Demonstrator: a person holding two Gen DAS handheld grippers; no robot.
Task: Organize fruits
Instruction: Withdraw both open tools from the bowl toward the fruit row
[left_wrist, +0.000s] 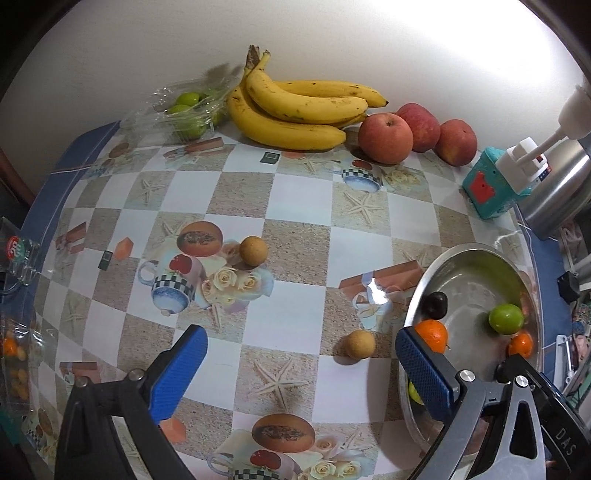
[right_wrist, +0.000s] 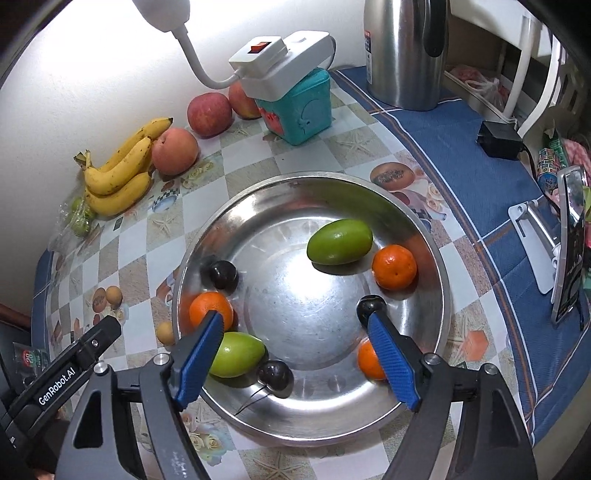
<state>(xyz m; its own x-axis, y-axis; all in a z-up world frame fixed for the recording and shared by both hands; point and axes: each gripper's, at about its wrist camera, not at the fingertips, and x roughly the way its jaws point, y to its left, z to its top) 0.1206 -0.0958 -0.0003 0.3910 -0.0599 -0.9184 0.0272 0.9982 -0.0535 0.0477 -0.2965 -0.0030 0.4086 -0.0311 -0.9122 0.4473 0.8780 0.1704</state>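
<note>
Both grippers gape empty: left gripper (left_wrist: 301, 363) over glossy checkered oilcloth, right gripper (right_wrist: 295, 325) above shiny round steel bowl (right_wrist: 439, 266) holding smooth oranges (right_wrist: 393, 266), green fruit (right_wrist: 340, 242), dark plums (right_wrist: 223, 274).

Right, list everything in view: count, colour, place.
metal bowl: one, silver, right side of the table
oranges: three, orange, in the bowl
green fruits: two, in the bowl
dark fruits: three, near-black, in the bowl
tan fruits: two, loose on the tablecloth
bananas: one bunch, yellow, by the wall
apples: three, red, beside the bananas
limes: several, green, in a clear pack
teal box: one, under a white power strip
kettle: one, steel, back right
left tool: open, empty
right tool: open, over the bowl
</note>
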